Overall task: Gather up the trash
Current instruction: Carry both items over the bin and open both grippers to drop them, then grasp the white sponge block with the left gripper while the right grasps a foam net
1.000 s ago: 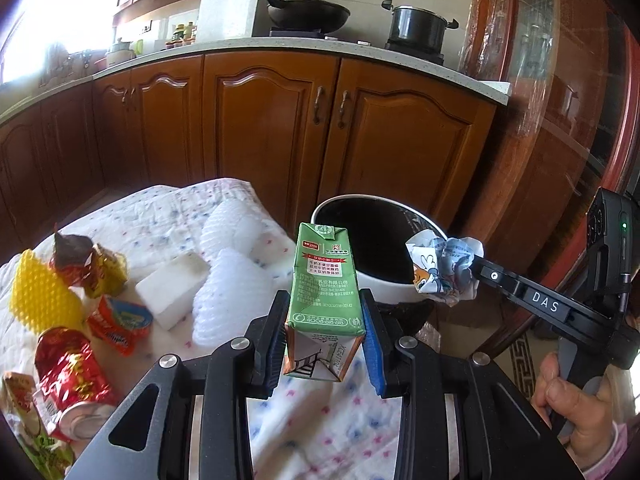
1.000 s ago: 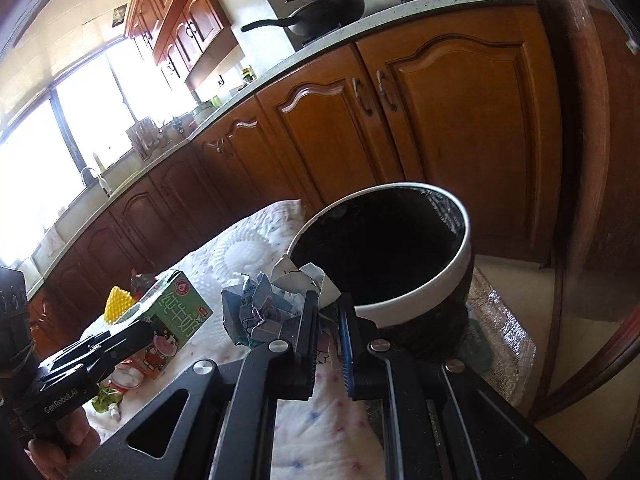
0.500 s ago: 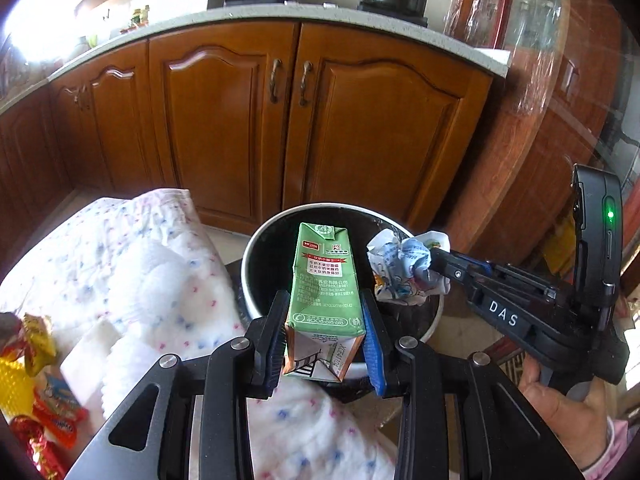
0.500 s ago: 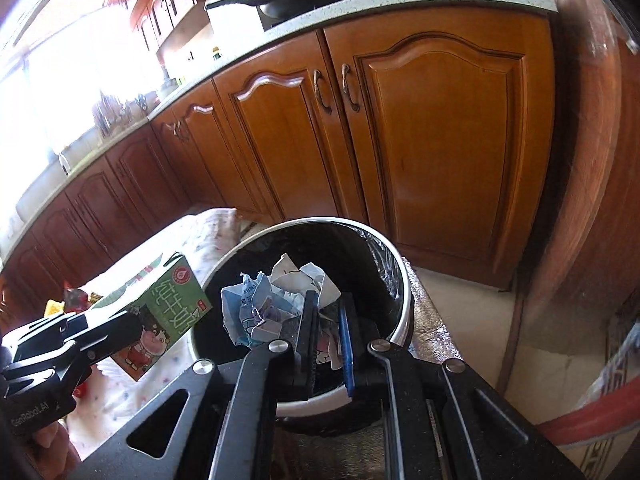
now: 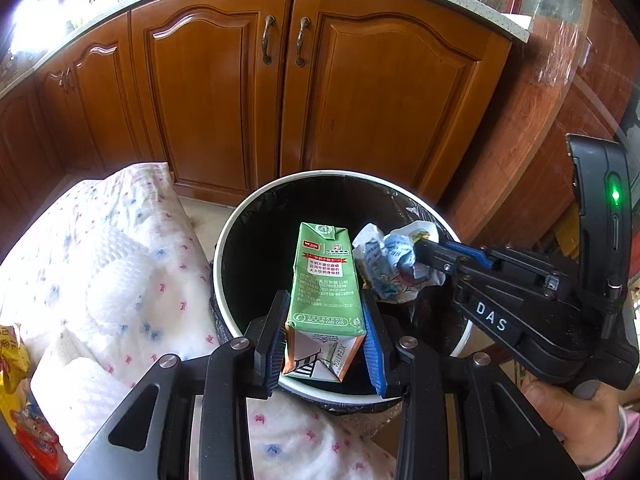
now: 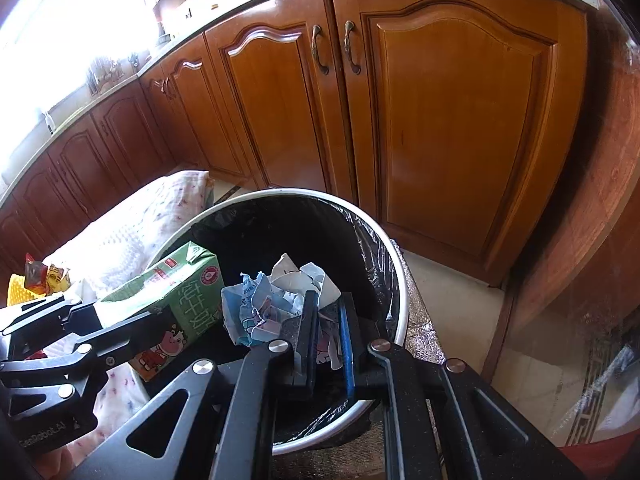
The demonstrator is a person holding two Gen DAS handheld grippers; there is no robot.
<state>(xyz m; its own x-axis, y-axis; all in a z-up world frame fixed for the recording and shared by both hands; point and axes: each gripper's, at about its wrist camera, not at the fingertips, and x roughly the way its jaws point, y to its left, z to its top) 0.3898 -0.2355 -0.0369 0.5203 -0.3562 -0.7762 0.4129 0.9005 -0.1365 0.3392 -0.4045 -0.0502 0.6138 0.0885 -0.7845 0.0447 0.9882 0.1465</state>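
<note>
A green milk carton (image 5: 325, 284) is clamped between the pads of my left gripper (image 5: 325, 320), which hangs over the open mouth of a round bin (image 5: 240, 236) with a white rim and a black liner. The carton (image 6: 176, 284) and left gripper (image 6: 96, 322) also show at the left of the right wrist view. My right gripper (image 6: 328, 320) is shut on a crumpled white and blue wrapper (image 6: 272, 300), held over the same bin (image 6: 384, 264). In the left wrist view that wrapper (image 5: 390, 264) sits right beside the carton, pinched by the right gripper (image 5: 426, 258).
A table under a white dotted cloth (image 5: 120, 240) lies left of the bin, with white foam nets (image 5: 116, 280) and colourful snack wrappers (image 5: 16, 364) on it. Wooden cabinet doors (image 5: 288, 80) stand behind the bin. A hand (image 5: 576, 412) holds the right gripper's handle.
Both grippers have swung from above the table to over the bin's mouth, carrying the carton and the wrapper. The views now point more steeply down, and the table's trash has slid out to the left.
</note>
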